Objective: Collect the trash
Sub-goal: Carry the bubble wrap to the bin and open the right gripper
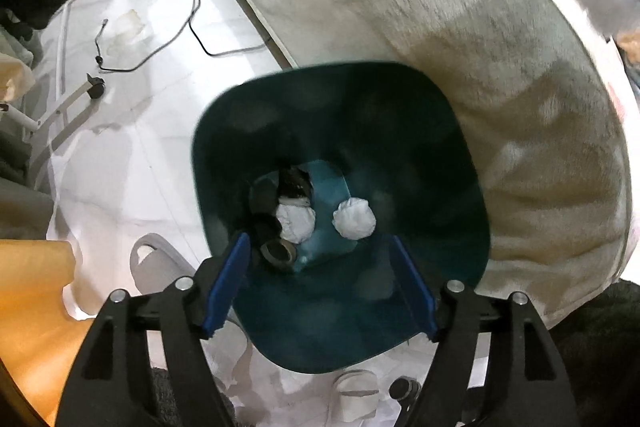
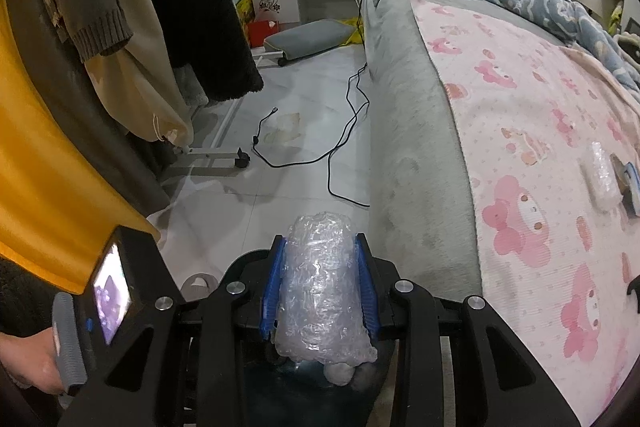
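Left gripper (image 1: 320, 283) jaws spread wide, right gripper (image 2: 320, 283) jaws clamped, pointing forward

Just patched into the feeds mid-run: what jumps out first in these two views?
The right gripper is clamped on a wad of clear bubble wrap, beside the bed. The left gripper hangs open over a dark teal bin on the floor, with two white paper balls at its bottom.

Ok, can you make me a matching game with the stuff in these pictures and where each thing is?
Things:
1. bubble wrap wad
2. white paper balls
3. black cable
4. pink blanket

Places:
A. on the bed
B. on the floor
C. inside the teal bin
D. between the right gripper fingers

Pairs: 1-D, 2-C, 3-B, 4-A
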`<state>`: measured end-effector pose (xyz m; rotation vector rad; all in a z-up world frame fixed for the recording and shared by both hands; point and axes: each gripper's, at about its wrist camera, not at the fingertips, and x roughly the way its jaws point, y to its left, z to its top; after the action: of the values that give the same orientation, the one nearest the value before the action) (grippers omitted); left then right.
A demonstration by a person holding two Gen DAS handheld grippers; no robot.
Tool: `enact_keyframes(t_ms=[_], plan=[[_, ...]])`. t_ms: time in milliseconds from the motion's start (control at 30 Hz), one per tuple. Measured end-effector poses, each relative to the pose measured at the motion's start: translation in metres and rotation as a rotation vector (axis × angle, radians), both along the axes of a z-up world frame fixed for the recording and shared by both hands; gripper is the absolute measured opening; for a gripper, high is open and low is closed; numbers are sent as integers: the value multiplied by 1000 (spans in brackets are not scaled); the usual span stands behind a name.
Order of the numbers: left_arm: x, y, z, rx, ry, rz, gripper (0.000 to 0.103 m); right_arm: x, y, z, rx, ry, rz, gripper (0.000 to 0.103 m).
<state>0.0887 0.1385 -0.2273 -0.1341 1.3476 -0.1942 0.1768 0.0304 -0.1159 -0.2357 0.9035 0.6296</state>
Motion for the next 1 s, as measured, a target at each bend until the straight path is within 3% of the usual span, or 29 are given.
enact_keyframes(t_ms=[567, 733, 1000], plan=[[-2, 49, 92, 80, -378, 198, 74, 2, 20, -61, -64, 147, 7, 35], [-4, 58, 113, 64, -460, 214, 73, 1, 27, -83, -96, 192, 13, 35], [-11, 59, 130, 80, -525, 200, 66, -7, 35, -129, -175, 265, 35, 35]])
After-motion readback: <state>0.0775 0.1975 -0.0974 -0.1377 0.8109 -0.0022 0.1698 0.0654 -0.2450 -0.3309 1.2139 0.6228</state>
